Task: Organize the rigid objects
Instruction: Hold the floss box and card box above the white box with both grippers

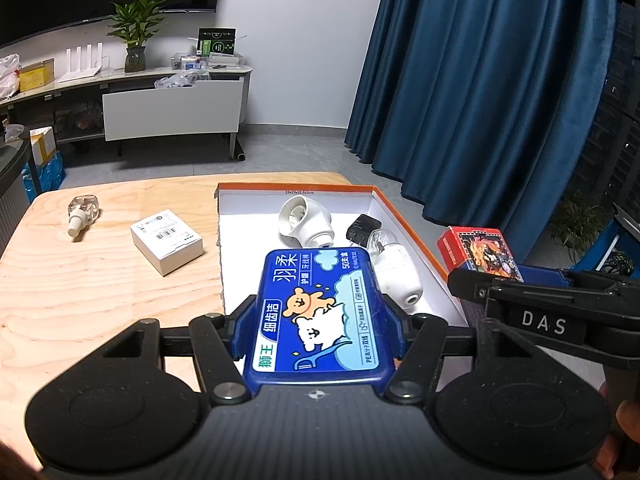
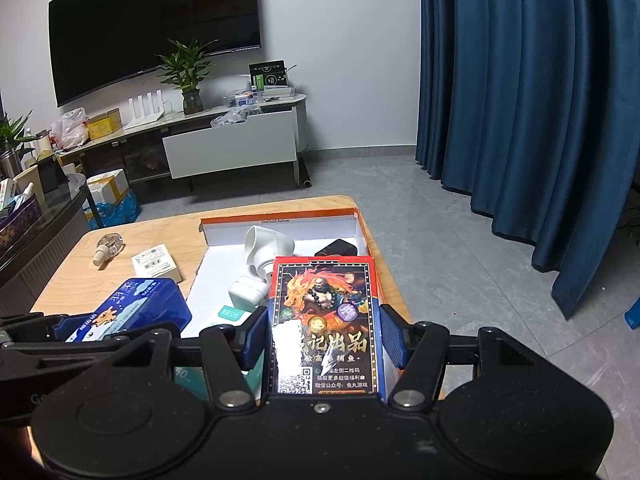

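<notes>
Box already has a few gadgets; left gripper grips the blue case, right gripper grips the card pack; bottle and white carton still out on the table.

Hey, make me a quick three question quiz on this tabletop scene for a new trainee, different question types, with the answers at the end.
1. True or false: the left tongs grip a blue floss case.
2. What do the right tongs hold? A) glass bottle B) red card box C) white plug
3. Fill in: the small white box lies on the ____, outside the orange-rimmed tray.

Key: 1 true; 2 B; 3 table.
</notes>
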{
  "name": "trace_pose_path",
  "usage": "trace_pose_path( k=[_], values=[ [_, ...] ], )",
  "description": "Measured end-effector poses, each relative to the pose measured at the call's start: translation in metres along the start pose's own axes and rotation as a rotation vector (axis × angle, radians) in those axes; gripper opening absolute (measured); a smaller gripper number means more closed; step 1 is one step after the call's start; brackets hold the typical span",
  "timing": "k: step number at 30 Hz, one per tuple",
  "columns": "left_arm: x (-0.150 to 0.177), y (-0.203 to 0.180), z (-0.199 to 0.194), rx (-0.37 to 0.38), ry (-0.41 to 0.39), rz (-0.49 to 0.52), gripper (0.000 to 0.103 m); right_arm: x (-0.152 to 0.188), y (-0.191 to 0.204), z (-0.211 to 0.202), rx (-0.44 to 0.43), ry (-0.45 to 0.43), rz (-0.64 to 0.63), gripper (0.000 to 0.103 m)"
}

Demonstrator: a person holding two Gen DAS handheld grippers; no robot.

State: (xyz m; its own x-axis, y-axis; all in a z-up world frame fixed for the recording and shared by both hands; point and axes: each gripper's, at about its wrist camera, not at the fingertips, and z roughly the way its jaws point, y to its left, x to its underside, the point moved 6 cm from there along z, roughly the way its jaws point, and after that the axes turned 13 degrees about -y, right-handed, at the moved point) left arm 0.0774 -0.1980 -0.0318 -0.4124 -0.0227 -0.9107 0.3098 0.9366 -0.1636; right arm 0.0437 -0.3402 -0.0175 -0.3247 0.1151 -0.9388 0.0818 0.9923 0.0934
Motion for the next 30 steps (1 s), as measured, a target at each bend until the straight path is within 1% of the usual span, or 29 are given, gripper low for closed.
trace_pose_path(
  k=[30],
  values=[
    [0.0021,-0.0012,-0.0001,0.003,0.001,-0.004,0.063,0.0025,0.0025,0.0019,-0.006,0.009,-0.004,0.071]
  ],
)
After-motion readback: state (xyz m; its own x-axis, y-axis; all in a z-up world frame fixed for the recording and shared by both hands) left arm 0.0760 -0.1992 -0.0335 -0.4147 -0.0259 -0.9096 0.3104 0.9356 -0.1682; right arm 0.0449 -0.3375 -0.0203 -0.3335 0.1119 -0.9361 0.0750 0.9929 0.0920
